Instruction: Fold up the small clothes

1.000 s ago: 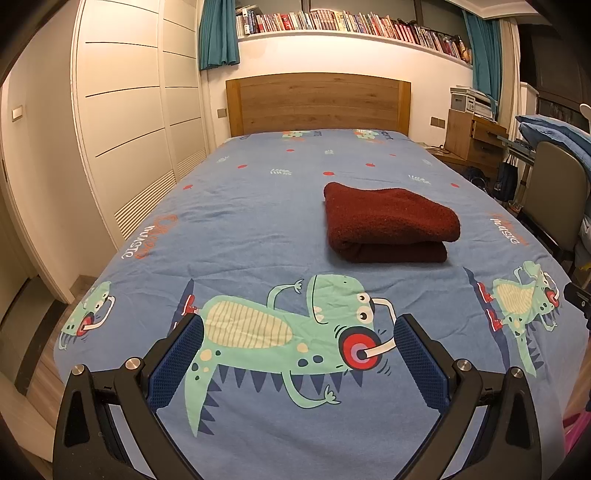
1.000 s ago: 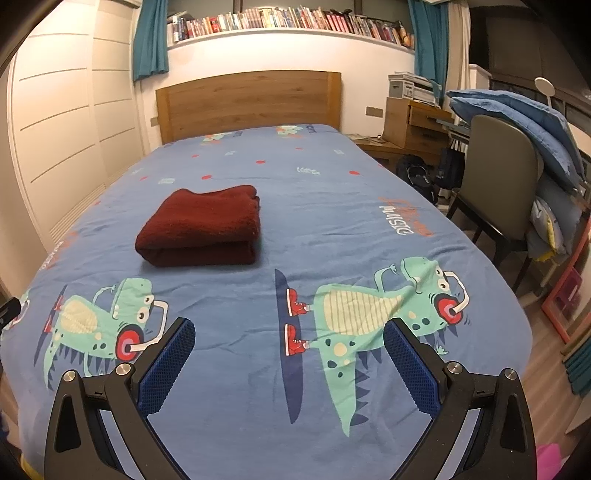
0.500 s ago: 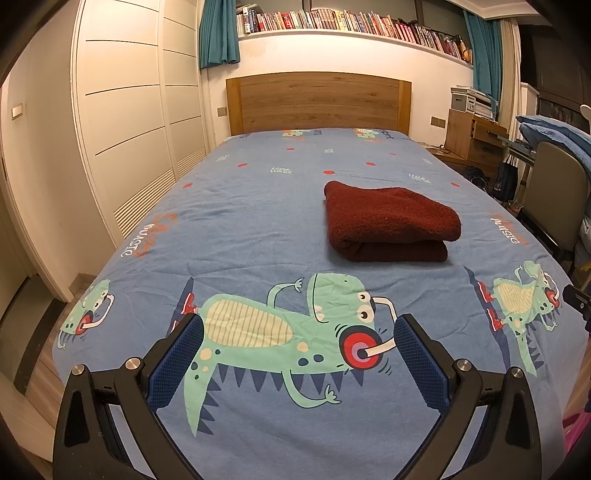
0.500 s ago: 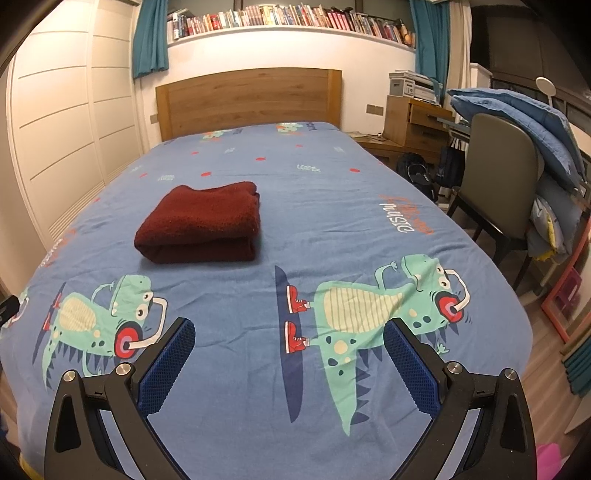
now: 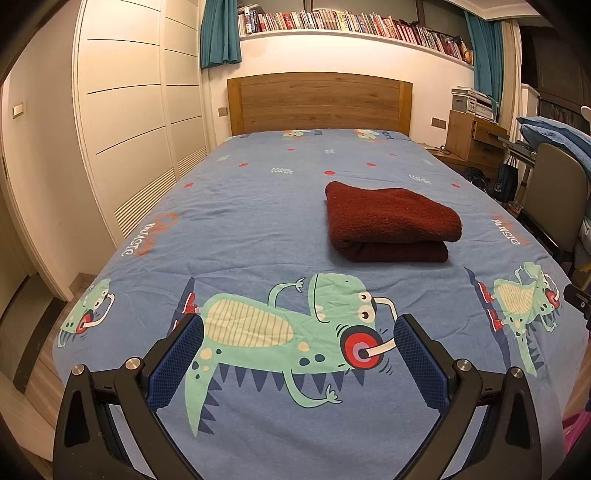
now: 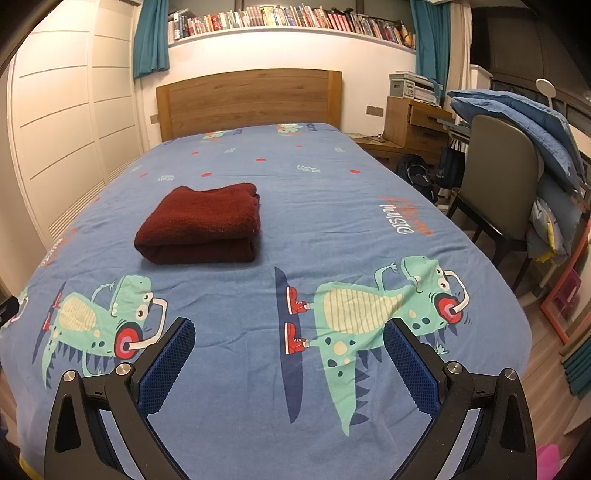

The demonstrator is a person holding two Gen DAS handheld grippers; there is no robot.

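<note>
Both grippers, left gripper (image 5: 298,334) and right gripper (image 6: 289,338), are spread wide and empty above the bedsheet (image 5: 258,221). Folded maroon garment (image 5: 389,221) lies mid-bed. Only the right wrist view shows the full chair (image 6: 498,177); only the left shows the doorway (image 5: 14,229).

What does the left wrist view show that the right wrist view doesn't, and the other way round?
Only the left wrist view shows the doorway and floor beside the wardrobe, plus the open left gripper.

Only the right wrist view shows the whole chair draped with a blue quilt, the bags by the desk, and the open right gripper.

Both show the folded dark red garment lying untouched on the dinosaur bedsheet, the headboard and the bookshelf.
</note>
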